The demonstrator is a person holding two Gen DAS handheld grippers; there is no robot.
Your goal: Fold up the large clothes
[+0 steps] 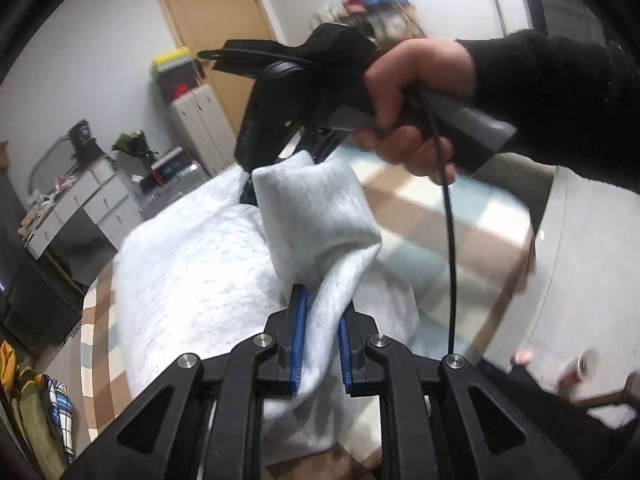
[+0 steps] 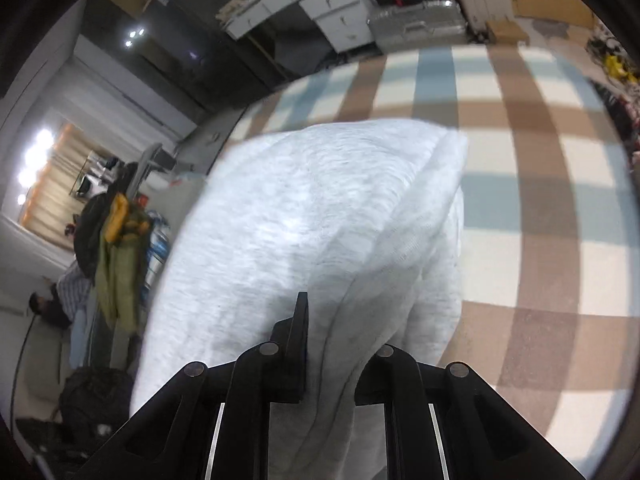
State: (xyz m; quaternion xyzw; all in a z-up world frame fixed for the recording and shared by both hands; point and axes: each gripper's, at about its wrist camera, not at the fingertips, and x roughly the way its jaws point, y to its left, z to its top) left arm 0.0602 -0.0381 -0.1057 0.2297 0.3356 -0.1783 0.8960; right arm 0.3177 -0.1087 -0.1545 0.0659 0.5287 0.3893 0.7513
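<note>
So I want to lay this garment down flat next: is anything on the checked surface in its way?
Nothing visible: the checked surface beyond the grey garment looks bare. What lies under the garment is hidden.

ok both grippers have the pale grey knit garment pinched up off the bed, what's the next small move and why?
Probably carry the held edge forward and lower it onto the rest of the pale grey knit garment. The left gripper and right gripper are each shut on a bunched fold, the fabric hangs lifted above the checked bed cover, and nothing lies flat yet.

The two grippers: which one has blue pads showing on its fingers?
The left gripper: blue pads line its fingers. The right gripper's visible finger looks plain black.
</note>
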